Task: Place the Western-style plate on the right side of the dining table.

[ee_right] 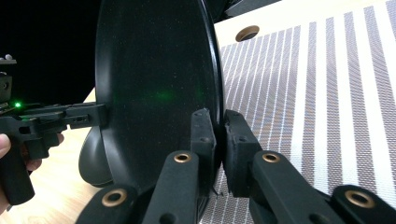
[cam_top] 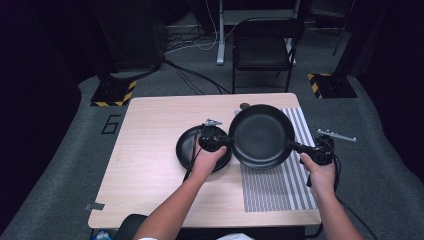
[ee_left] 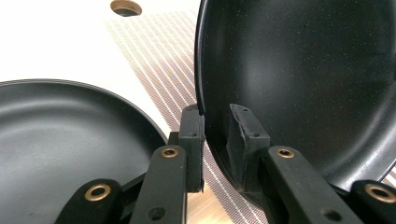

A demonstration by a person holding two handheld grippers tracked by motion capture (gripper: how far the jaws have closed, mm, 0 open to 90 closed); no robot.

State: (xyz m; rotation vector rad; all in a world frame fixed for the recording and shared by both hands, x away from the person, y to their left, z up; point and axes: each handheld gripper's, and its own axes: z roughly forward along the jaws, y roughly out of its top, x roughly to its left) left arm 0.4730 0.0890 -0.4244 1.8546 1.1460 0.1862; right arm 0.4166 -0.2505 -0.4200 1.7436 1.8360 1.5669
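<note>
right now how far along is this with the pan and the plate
Done: the black pan is gripped, left gripper on its rim, right gripper at the handle side. In hand: it is held above the striped mat. Left: setting it down; the black plate lies bare beside it.

Both grippers are matte black: the left gripper [ee_left: 215,149] and right gripper [ee_right: 219,154] have flat link arms pinned with brass-ringed rivets (small dark screws dot the pads). A grey three-cornered plate [cam_top: 213,121] tops the left; forearms are bare.
</note>
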